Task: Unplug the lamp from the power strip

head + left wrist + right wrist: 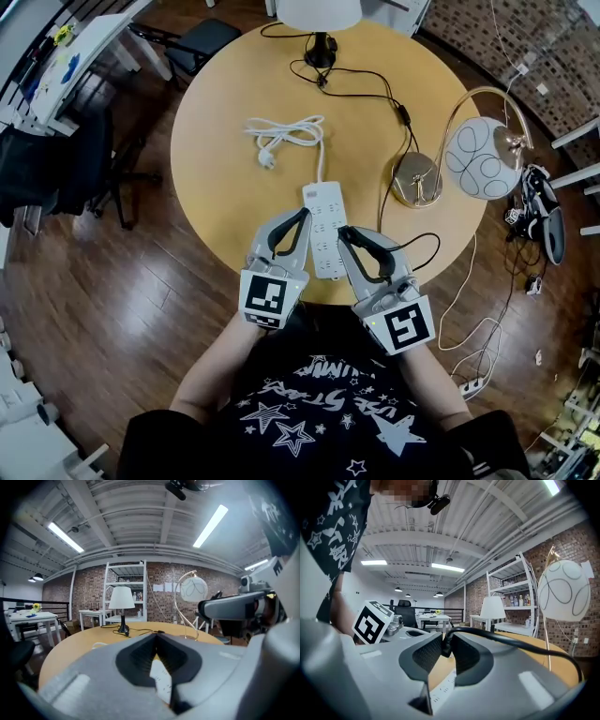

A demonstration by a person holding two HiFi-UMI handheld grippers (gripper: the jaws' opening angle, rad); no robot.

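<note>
A white power strip lies on the round wooden table, near its front edge. My right gripper is shut on a black plug just over the strip's right side; the prongs are hidden. The plug's black cable loops right, then runs up the table toward the white-shaded table lamp. My left gripper sits at the strip's left edge with its jaws shut and tips touching. The strip shows below them.
An arc lamp with a brass base and a white globe shade stands at the table's right. The strip's own white cord lies coiled mid-table. A black chair and a white desk stand at the far left. Cords trail on the floor at right.
</note>
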